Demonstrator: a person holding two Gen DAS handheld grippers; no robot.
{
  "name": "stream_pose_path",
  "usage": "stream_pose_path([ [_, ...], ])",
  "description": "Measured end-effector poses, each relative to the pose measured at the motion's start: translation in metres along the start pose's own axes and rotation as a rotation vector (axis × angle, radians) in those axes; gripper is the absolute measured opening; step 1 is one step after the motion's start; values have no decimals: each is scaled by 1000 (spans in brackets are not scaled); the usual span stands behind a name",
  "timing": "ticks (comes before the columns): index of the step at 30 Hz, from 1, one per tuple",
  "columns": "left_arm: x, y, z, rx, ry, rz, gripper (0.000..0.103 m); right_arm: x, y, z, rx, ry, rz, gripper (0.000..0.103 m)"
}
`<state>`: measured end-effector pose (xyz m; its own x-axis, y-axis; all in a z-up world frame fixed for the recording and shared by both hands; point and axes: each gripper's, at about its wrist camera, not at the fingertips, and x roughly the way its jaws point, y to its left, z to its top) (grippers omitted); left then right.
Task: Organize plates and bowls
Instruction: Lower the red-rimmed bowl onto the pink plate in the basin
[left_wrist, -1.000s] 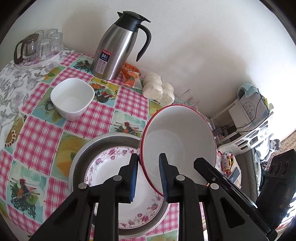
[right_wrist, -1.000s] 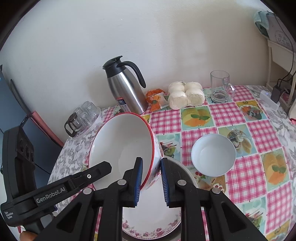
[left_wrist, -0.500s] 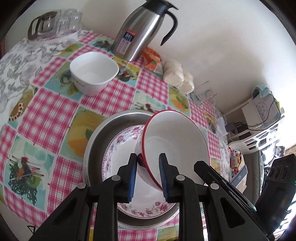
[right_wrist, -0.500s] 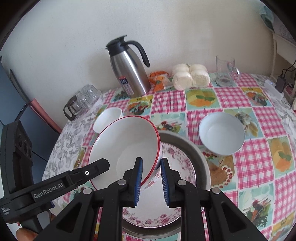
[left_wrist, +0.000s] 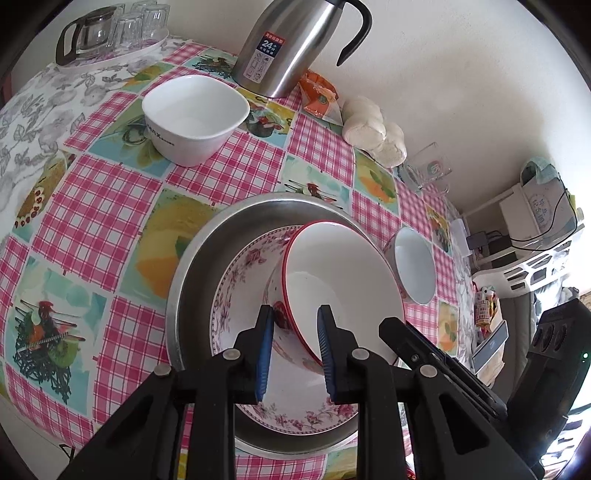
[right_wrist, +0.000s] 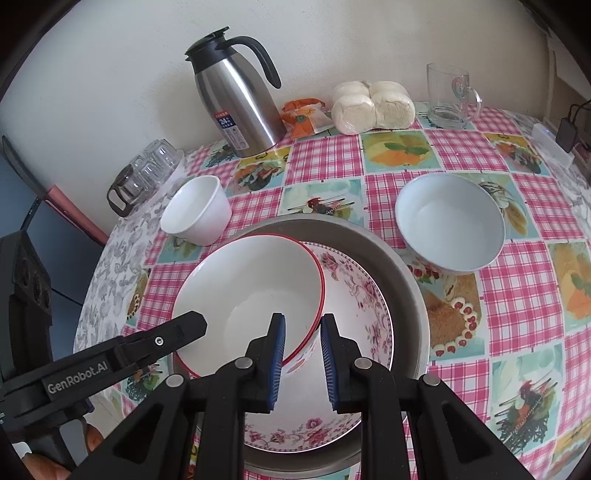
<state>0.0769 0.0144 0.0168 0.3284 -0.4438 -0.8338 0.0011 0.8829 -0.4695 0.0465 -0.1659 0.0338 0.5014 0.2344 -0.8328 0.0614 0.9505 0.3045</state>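
Note:
A white bowl with a red rim (left_wrist: 343, 273) (right_wrist: 251, 288) hangs tilted low inside a floral plate (left_wrist: 236, 295) (right_wrist: 354, 295), which lies in a steel basin (left_wrist: 207, 251) (right_wrist: 406, 280). Whether the bowl's base touches the plate I cannot tell. My left gripper (left_wrist: 295, 321) is shut on one side of the bowl's rim. My right gripper (right_wrist: 303, 325) is shut on the opposite side. A square white bowl (left_wrist: 192, 114) (right_wrist: 195, 210) stands to the basin's left, and a round white bowl (left_wrist: 413, 273) (right_wrist: 450, 225) to its right.
At the back by the wall stand a steel thermos jug (right_wrist: 240, 107), an orange snack packet (right_wrist: 303, 118), a pack of buns (right_wrist: 369, 107) and a glass mug (right_wrist: 450, 96). A tray of glasses (left_wrist: 110, 33) sits at the back left corner.
Both grippers have come down with the red-rimmed bowl, from above the table into the floral plate. The bowl has tipped from nearly on edge toward level.

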Motion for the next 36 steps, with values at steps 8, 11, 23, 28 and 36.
stream_pose_path([
  [8,7,-1,-2,3,40,20,23,4,0,-2,-4,16,-6,21],
  [11,8,-4,-4,23,42,31,24,4,-2,-2,-7,14,-11,21],
  [23,11,-1,-4,13,67,0,27,7,2,-5,-36,37,-40,21],
  [28,11,2,-3,-1,78,-11,29,9,0,-5,-28,51,-27,22],
  [36,1,6,0,-16,58,20,47,3,5,-5,-56,45,-71,28],
])
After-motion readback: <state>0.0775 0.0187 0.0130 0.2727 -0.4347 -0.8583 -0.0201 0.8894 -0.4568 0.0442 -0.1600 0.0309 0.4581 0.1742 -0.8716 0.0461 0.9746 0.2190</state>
